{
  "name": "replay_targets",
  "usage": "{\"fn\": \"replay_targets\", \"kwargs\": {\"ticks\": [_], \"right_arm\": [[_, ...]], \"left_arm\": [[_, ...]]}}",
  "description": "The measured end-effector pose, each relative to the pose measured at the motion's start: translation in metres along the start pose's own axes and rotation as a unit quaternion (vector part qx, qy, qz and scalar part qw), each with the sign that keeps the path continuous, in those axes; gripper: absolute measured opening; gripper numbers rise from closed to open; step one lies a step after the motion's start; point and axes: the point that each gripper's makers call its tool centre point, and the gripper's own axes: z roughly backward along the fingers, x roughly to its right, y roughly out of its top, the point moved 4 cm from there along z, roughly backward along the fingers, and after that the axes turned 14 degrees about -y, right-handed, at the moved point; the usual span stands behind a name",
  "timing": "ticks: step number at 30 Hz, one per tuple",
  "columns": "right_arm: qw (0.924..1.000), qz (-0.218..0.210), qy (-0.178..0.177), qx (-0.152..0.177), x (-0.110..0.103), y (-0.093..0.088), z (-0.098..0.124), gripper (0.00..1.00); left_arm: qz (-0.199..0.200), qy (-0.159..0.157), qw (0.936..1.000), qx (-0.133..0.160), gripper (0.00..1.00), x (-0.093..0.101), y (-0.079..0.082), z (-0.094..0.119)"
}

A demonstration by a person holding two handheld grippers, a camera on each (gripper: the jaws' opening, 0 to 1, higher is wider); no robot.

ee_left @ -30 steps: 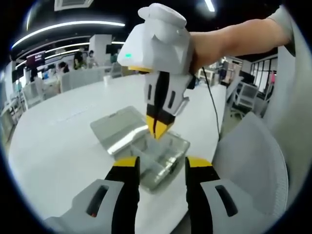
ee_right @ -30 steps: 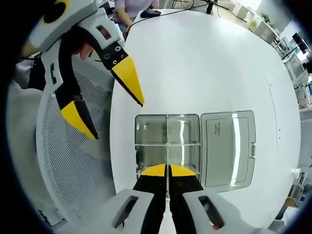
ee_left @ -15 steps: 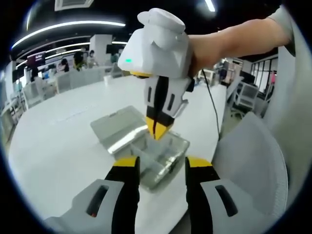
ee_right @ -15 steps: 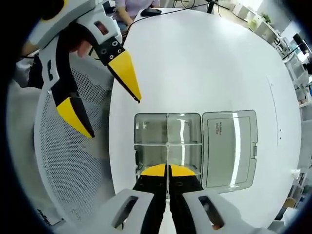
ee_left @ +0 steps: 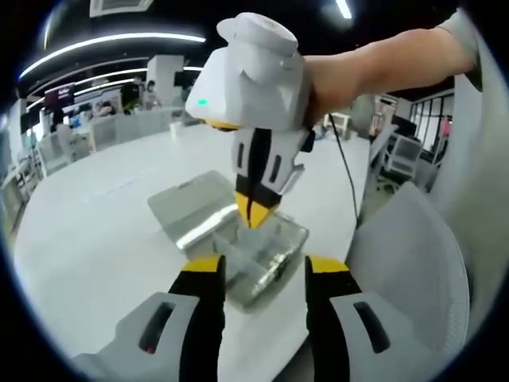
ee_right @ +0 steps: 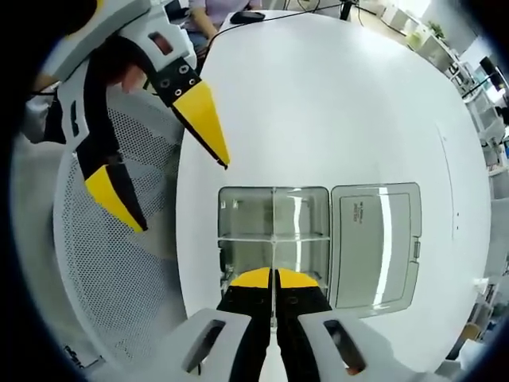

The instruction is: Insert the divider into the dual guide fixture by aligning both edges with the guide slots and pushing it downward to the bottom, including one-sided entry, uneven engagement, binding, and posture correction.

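Note:
A clear plastic box (ee_right: 246, 215) with its lid (ee_right: 374, 243) swung open flat lies on the round white table (ee_right: 334, 103). A cross wall splits the box. My right gripper (ee_right: 274, 277) is shut on a thin clear divider (ee_right: 274, 256), seen edge-on along the box's middle line. In the left gripper view the right gripper (ee_left: 252, 216) points straight down over the box (ee_left: 266, 255), tips just above its rim. My left gripper (ee_left: 266, 270) stands open, near the table edge and short of the box. The left gripper (ee_right: 181, 197) also hangs open off the table's left side.
A grey mesh chair (ee_right: 111, 286) stands against the table edge beside the box, also seen as the chair back (ee_left: 413, 263). A black mouse (ee_right: 248, 16) and cable lie at the table's far side. Desks and people fill the office behind.
The left gripper has drifted a little away from the box and its jaws stand slightly wider. The right gripper and divider have barely moved over the box.

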Motion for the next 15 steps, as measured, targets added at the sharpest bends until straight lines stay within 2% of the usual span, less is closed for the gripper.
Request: {"fn": "replay_targets", "kwargs": {"ticks": [2, 15], "right_arm": [[0.9999, 0.010, -0.002, 0.000, 0.0002, 0.0011, -0.0007, 0.00], [1.0000, 0.006, -0.006, -0.001, -0.0043, 0.0006, 0.0019, 0.00]], "left_arm": [[0.000, 0.001, 1.0000, 0.000, 0.40, -0.0006, -0.0002, 0.0001], [0.004, 0.004, 1.0000, 0.001, 0.42, -0.0054, -0.0039, 0.0020]]}}
